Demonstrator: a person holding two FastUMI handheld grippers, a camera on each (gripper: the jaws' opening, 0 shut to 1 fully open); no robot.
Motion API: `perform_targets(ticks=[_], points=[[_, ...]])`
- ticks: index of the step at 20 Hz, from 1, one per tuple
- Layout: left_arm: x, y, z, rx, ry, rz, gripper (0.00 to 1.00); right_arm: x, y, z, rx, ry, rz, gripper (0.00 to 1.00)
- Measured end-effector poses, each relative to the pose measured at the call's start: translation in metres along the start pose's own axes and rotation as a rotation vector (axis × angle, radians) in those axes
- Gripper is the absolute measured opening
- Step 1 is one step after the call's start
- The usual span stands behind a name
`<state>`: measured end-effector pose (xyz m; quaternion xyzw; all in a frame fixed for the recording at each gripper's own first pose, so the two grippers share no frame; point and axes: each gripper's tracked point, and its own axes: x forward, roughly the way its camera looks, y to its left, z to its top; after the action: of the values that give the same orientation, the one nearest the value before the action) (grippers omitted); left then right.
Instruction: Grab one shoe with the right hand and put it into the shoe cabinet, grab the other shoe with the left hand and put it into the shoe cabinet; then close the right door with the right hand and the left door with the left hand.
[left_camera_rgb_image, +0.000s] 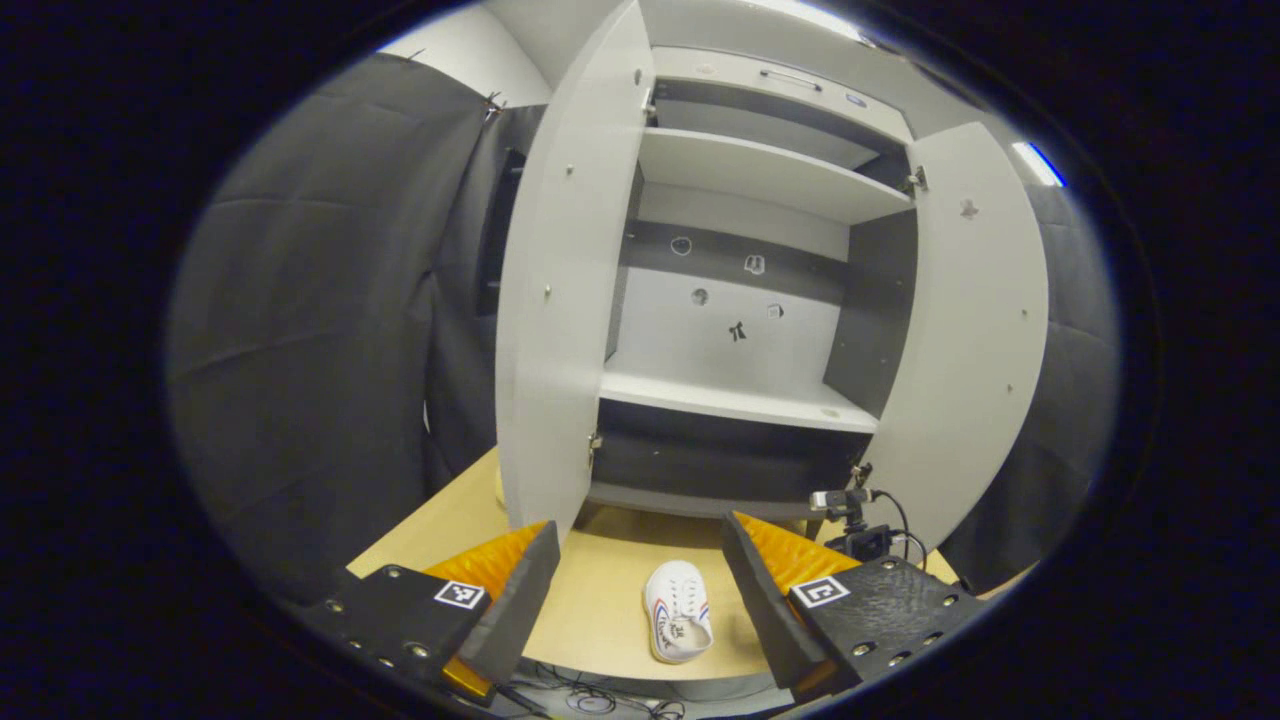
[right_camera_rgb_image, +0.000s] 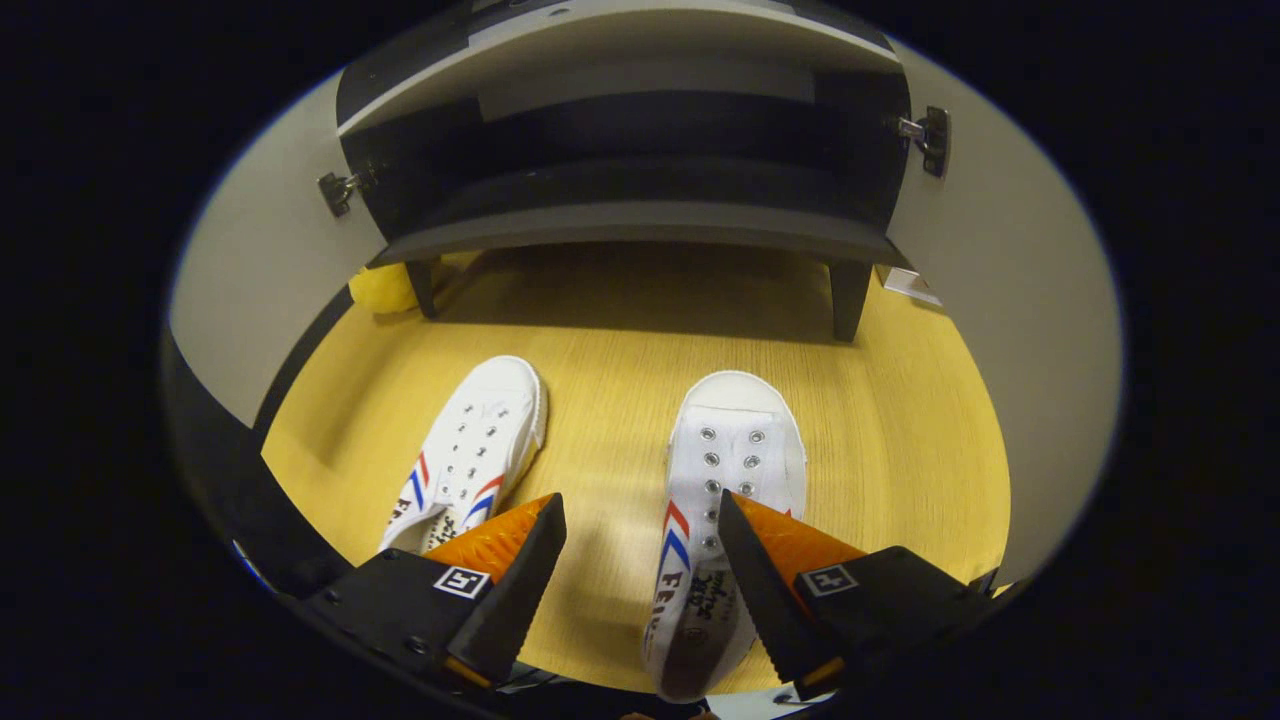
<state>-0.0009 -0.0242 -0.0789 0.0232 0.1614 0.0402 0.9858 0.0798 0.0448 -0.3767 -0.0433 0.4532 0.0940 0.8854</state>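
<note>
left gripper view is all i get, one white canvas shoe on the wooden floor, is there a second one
Observer: Yes. The right gripper view shows two white canvas shoes with red and blue stripes, the left shoe and the right shoe, lying apart.
Operator: where's the right gripper
Observer: The right gripper is open, low over the wooden floor, its right finger partly over the right shoe.
Operator: anything under the cabinet
Observer: A yellow object sits by the front left leg of the grey shoe cabinet; I cannot tell what it is.
</note>
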Motion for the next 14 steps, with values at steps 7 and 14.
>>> perform_targets(ticks=[7,14], points=[[0.030,-0.042,0.000,0.027,0.032,-0.046,0.94,0.014,-0.021,-0.010,-0.353,0.003,-0.206,0.66],[0.061,-0.086,0.001,0.083,0.049,-0.128,0.94,0.006,-0.016,-0.006,-0.139,0.043,-0.045,0.19]])
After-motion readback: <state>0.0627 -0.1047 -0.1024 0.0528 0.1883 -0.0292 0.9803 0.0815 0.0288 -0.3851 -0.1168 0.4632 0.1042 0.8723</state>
